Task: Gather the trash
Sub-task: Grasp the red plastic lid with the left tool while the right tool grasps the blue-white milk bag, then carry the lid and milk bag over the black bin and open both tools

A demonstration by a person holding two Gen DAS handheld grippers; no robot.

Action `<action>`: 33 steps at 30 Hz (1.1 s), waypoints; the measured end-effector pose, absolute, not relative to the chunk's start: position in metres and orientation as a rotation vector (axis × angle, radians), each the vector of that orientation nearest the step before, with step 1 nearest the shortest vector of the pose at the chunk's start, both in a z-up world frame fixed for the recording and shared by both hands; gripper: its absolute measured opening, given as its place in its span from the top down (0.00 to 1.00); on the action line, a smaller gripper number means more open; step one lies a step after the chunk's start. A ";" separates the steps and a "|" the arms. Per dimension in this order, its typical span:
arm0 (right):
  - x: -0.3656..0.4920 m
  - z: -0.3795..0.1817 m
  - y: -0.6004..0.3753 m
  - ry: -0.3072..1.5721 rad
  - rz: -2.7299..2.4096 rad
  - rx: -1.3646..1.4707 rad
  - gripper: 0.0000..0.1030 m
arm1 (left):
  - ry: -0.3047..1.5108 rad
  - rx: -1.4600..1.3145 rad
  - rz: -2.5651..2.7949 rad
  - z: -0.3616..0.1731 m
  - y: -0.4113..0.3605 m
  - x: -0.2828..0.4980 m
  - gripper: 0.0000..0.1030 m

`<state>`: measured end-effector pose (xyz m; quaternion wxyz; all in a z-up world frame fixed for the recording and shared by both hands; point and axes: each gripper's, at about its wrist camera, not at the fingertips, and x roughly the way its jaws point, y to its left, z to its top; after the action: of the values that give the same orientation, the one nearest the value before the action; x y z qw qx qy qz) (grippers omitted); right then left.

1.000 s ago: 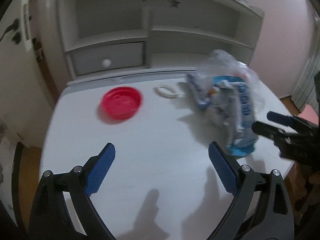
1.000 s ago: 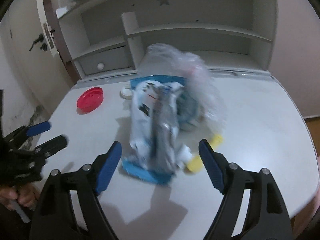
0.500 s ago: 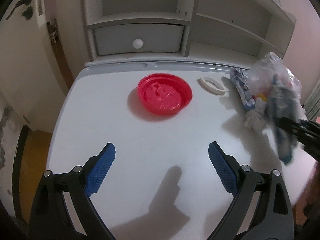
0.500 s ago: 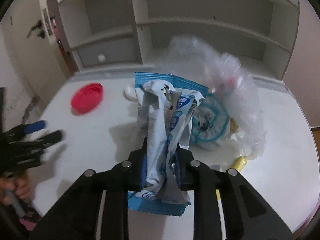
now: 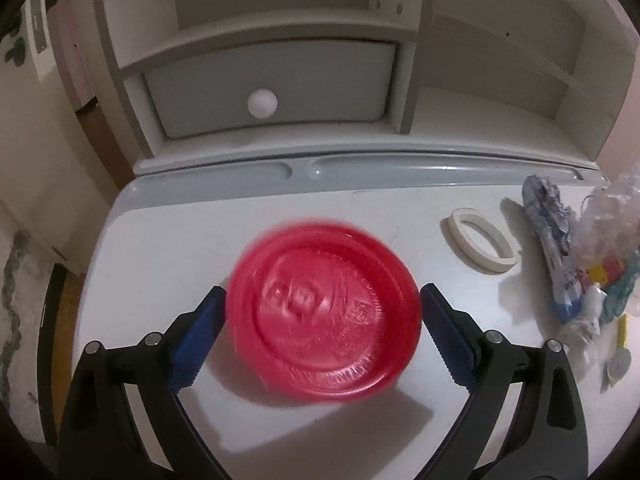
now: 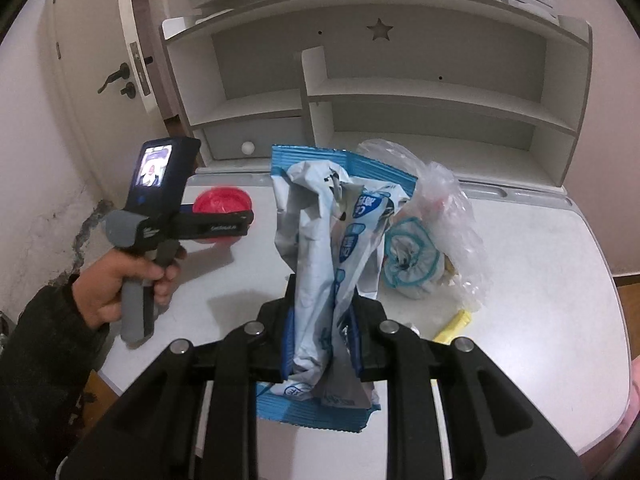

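The red plastic lid [image 5: 324, 312] is smeared with motion blur, so its embossed marking cannot be read, and whether the pads touch its rim is hard to judge. It lies flat on the white counter [image 5: 160, 240], right between the spread fingers of the left gripper [image 5: 322, 326], which stands wide open around it. The right gripper [image 6: 322, 332] is clenched on a crumpled blue-and-white wrapper [image 6: 332, 248], held upright, its lower end hidden behind the fingers. Just behind it sits a clear plastic bag [image 6: 448, 216] of scraps. A tape roll [image 5: 480, 244] lies right of the lid.
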<state>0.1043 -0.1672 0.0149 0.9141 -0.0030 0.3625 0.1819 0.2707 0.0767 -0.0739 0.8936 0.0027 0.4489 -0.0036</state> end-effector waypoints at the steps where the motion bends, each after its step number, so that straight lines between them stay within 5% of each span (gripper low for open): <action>1: 0.103 0.014 -0.169 0.750 0.374 -0.003 0.79 | 0.936 0.011 -0.002 -0.075 0.077 0.272 0.10; 17: 0.086 0.012 -0.211 0.757 0.299 0.046 0.79 | 0.901 0.082 -0.022 -0.052 0.043 0.232 0.24; 33: 0.002 -0.037 -0.459 0.773 -0.193 0.361 0.79 | 0.716 0.224 -0.619 0.017 -0.231 0.091 0.24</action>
<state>0.0016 -0.4591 -0.0366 0.9058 0.1750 0.3743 -0.0937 0.0912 -0.2310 0.0166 0.8840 0.1078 0.3440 -0.2976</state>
